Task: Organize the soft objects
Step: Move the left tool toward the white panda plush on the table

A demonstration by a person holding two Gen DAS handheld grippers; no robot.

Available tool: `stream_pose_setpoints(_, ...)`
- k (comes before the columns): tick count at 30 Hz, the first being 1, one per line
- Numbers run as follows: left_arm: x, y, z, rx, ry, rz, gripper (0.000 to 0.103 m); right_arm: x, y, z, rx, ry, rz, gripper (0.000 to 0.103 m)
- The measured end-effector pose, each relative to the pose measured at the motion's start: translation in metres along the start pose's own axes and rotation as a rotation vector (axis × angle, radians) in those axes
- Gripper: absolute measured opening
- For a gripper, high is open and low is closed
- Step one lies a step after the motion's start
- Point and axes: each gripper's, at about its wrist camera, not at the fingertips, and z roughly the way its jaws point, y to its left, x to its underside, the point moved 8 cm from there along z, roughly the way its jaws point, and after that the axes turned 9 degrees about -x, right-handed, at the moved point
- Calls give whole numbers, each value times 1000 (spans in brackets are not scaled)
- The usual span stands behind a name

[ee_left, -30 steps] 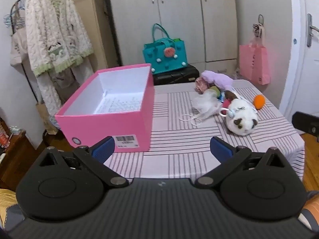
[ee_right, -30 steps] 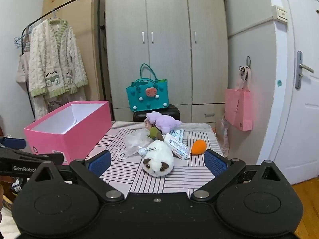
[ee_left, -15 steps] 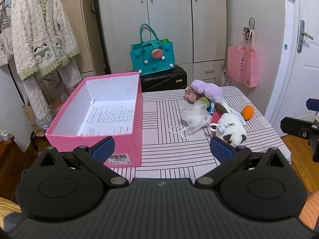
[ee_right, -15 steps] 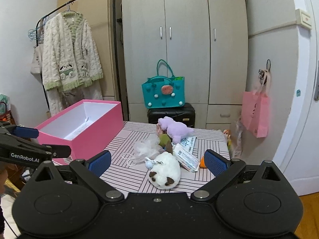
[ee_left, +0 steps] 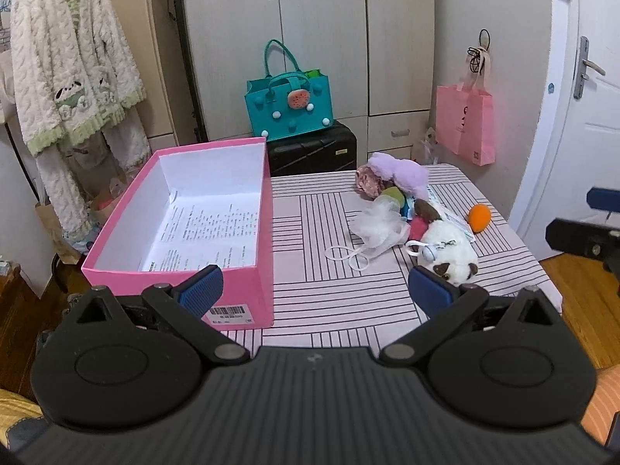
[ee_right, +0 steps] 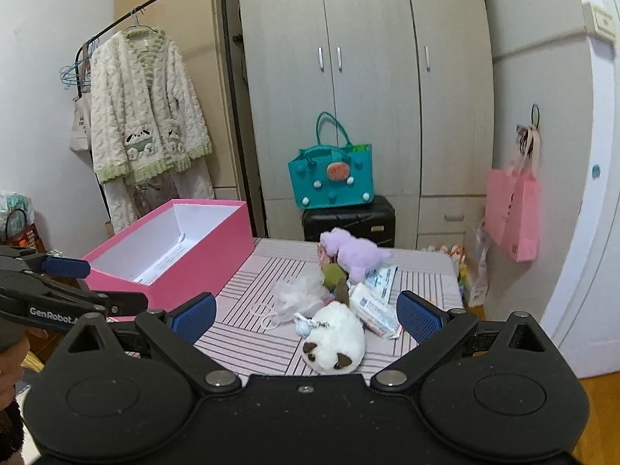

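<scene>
left gripper (ee_left: 314, 290): fingers spread, holding nothing, above table's near edge | right gripper (ee_right: 306, 314): fingers spread, holding nothing | white plush toy (ee_right: 335, 343): near right edge of striped table (ee_left: 329, 294), heading toy pile | pink box (ee_left: 186, 209): uncovered, at left edge, paper sheet inside

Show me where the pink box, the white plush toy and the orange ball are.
pink box (ee_left: 248, 292): left wrist view, near outer wall.
white plush toy (ee_right: 337, 335): right wrist view, middle of its body.
orange ball (ee_left: 479, 217): left wrist view, its centre.
</scene>
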Motion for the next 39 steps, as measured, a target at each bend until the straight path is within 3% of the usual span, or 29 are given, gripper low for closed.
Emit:
stream_pose_setpoints(9, 1, 5, 12, -11, 21, -9, 103, 2, 8, -4, -66, 7, 23, 101)
stream_pose_setpoints(21, 0, 27, 14, -81, 12, -74, 103, -2, 1, 5, 29, 33, -9, 101)
stream_pose_setpoints(25, 0, 31, 11, -144, -8, -81, 103, 5, -3, 15, 56, 103, 26, 101)
stream_pose_setpoints(30, 5, 30, 13, -102, 36, -114, 103, 14, 1, 21, 49, 151, 27, 101)
stream_pose_setpoints(39, 9, 27, 8, -113, 46, -82, 103, 15, -2, 12, 29, 153, 16, 101)
